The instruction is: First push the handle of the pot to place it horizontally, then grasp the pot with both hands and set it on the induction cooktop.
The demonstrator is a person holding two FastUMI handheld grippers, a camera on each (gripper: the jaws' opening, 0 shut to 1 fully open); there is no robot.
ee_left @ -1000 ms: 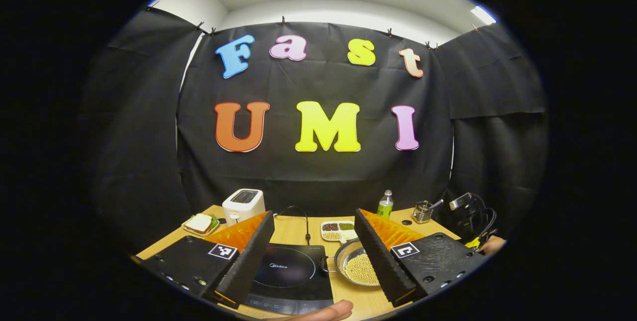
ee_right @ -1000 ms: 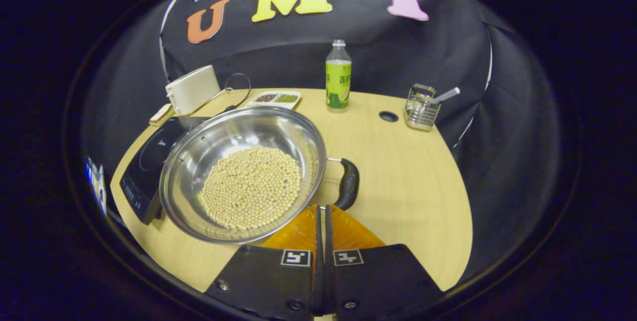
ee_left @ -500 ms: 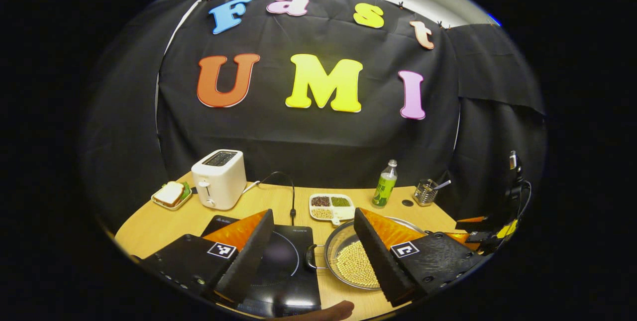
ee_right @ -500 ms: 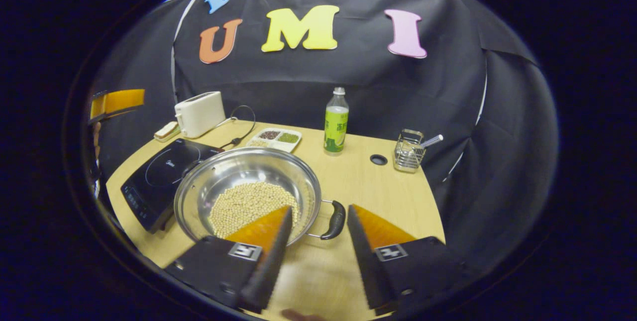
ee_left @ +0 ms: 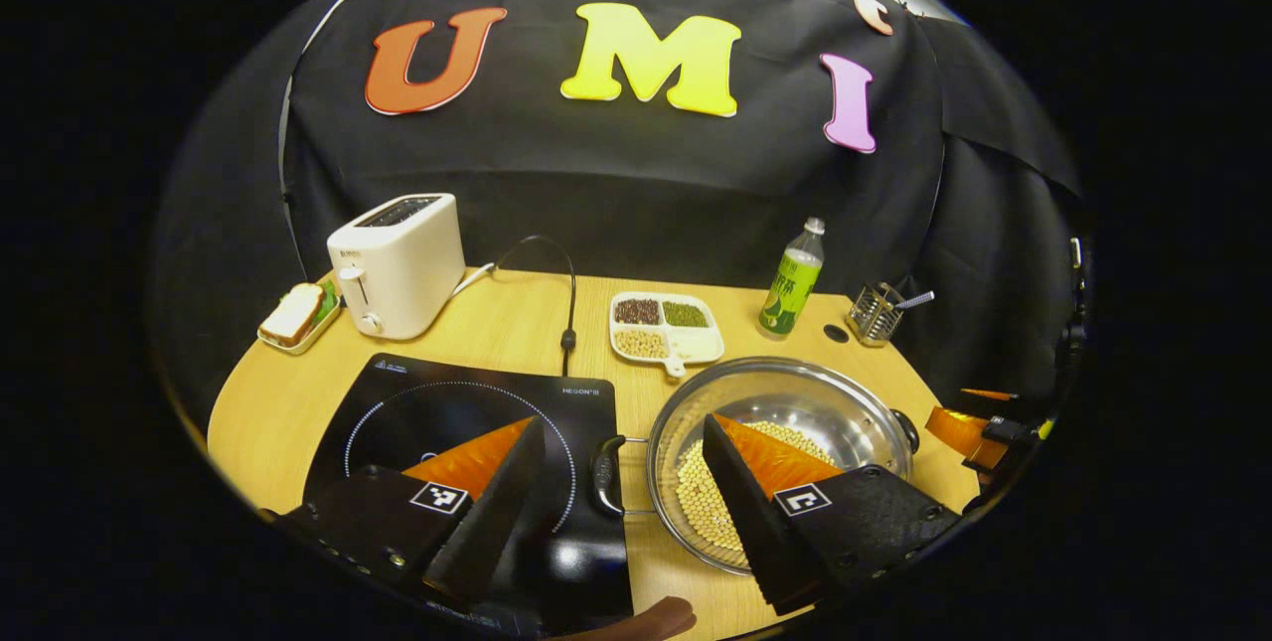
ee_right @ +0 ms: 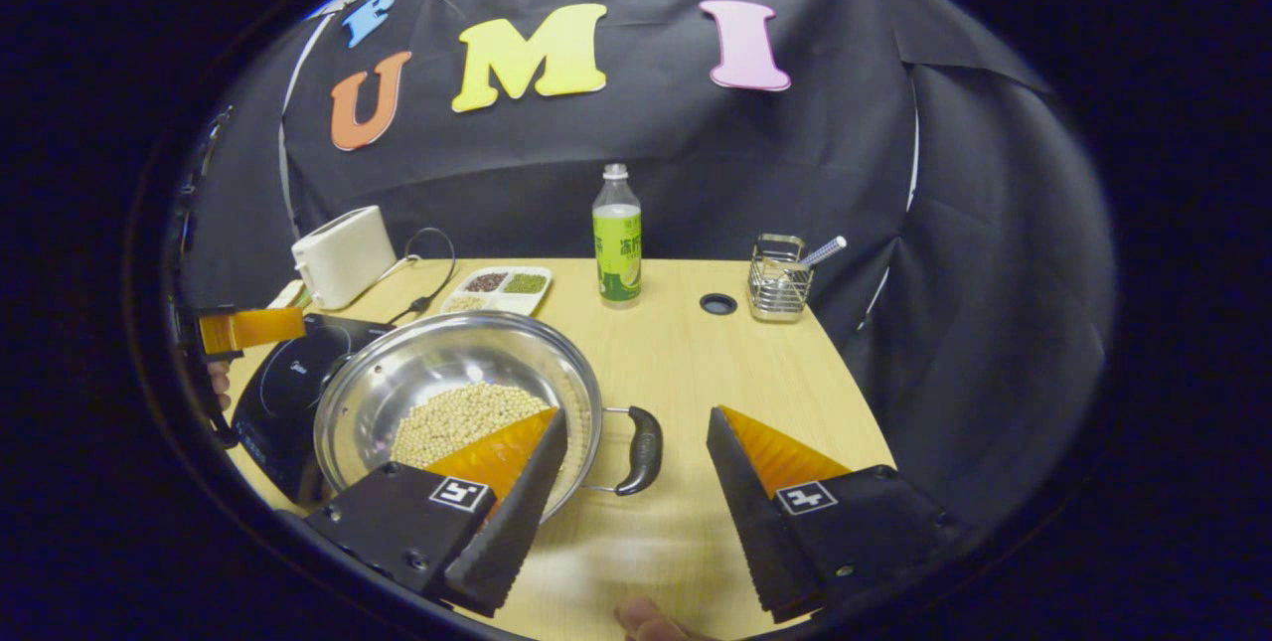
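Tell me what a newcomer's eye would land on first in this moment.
The steel pot of pale beans sits at the table's near edge, beside the black induction cooktop. Each open gripper brackets one of its handles: the left gripper around the cooktop-side handle, the right gripper around the other handle.

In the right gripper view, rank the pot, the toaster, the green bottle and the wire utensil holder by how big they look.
1. pot, largest by far, though it also sits nearest the camera.
2. toaster.
3. green bottle, taller but narrower than the toaster, so these two are close.
4. wire utensil holder, smallest.
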